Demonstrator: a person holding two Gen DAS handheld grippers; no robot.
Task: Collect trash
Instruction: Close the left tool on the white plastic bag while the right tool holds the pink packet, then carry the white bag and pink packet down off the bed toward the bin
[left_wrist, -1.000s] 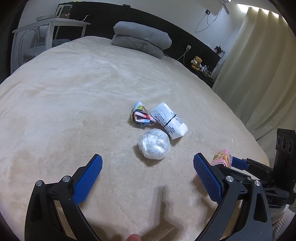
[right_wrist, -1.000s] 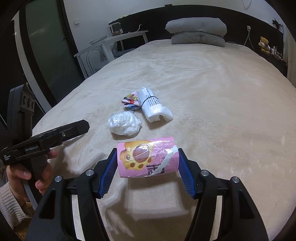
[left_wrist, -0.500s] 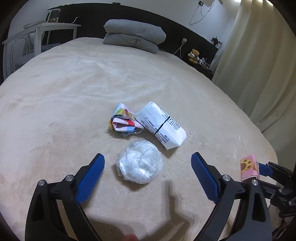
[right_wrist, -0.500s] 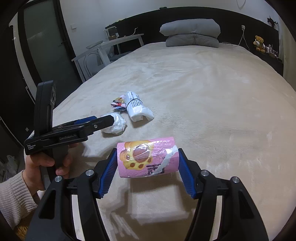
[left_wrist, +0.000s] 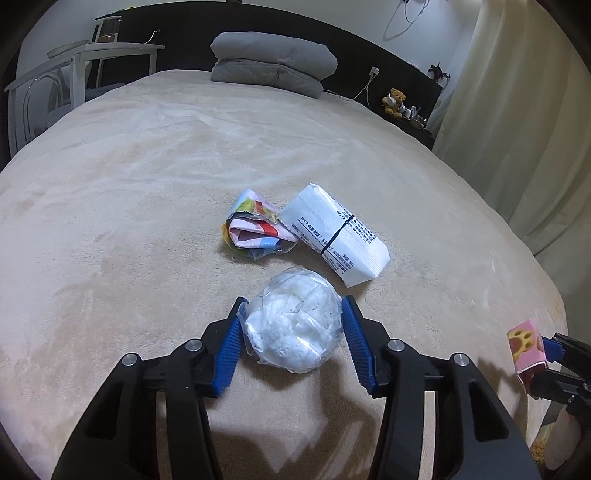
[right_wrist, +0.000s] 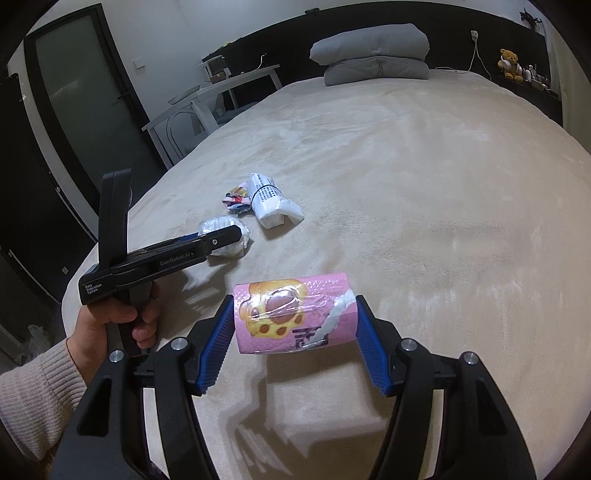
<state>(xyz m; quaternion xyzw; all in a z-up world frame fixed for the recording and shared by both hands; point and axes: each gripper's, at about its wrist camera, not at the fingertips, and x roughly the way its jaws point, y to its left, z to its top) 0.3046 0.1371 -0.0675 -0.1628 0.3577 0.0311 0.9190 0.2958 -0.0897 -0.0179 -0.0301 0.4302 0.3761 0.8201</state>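
A crumpled white plastic ball (left_wrist: 291, 325) lies on the beige bed (left_wrist: 129, 221). My left gripper (left_wrist: 293, 301) straddles it with the jaws closing, both blue pads touching its sides; the right wrist view shows that gripper (right_wrist: 221, 236) over the ball (right_wrist: 232, 251). My right gripper (right_wrist: 294, 301) is shut on a pink paw-print pack (right_wrist: 295, 314), held above the bed; the pack (left_wrist: 526, 345) also shows at the right edge of the left wrist view. Beyond the ball lie a colourful wrapper (left_wrist: 255, 229) and a white packet (left_wrist: 336, 236) with a black band.
Grey pillows (left_wrist: 273, 62) are stacked at the head of the bed. A white table (left_wrist: 85, 51) stands at the left, curtains (left_wrist: 517, 110) hang at the right. A teddy bear (left_wrist: 395, 99) sits on a dark shelf. A hand (right_wrist: 110, 314) in a knit sleeve holds the left gripper.
My left gripper moved forward and down to the white ball and its jaws closed in on it from wide open. The right gripper keeps the pink pack and has drifted sideways.
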